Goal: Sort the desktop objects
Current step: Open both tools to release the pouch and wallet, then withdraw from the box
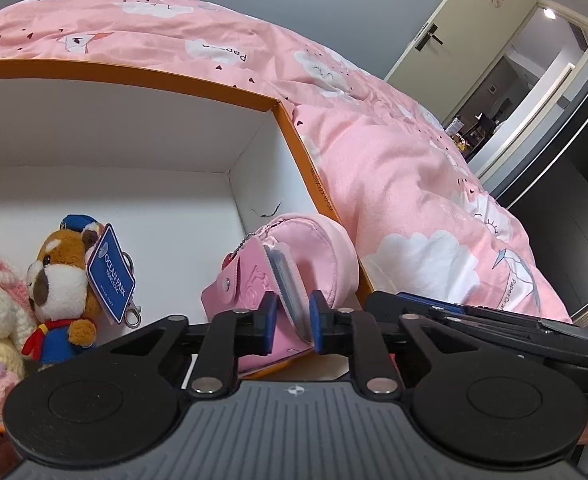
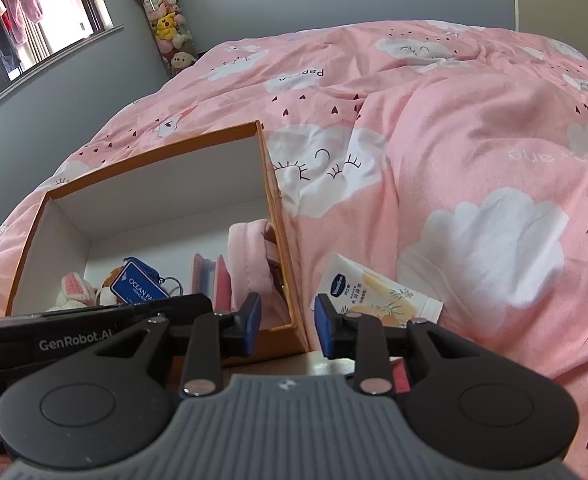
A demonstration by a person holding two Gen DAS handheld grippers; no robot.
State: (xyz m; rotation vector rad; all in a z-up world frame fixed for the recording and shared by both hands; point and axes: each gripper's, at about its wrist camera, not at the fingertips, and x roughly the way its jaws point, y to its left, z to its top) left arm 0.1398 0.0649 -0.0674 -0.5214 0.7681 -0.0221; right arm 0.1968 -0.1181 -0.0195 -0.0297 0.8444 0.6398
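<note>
Pink snap-button wallet (image 1: 254,280) pinched by left tongs (image 1: 290,322); right tongs (image 2: 286,326) gape empty.

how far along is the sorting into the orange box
Done: a brown plush bear keychain and a pink fabric pouch sit inside the orange cardboard box. In hand: the left gripper is shut on a pink snap card wallet. Left: a white Vaseline tube on the pink duvet; the right gripper is open.

My right gripper (image 2: 287,326) stands open over the orange box (image 2: 282,236) corner. A lotion tube (image 2: 377,294) lies on the pink duvet (image 2: 453,140) at two o'clock.
</note>
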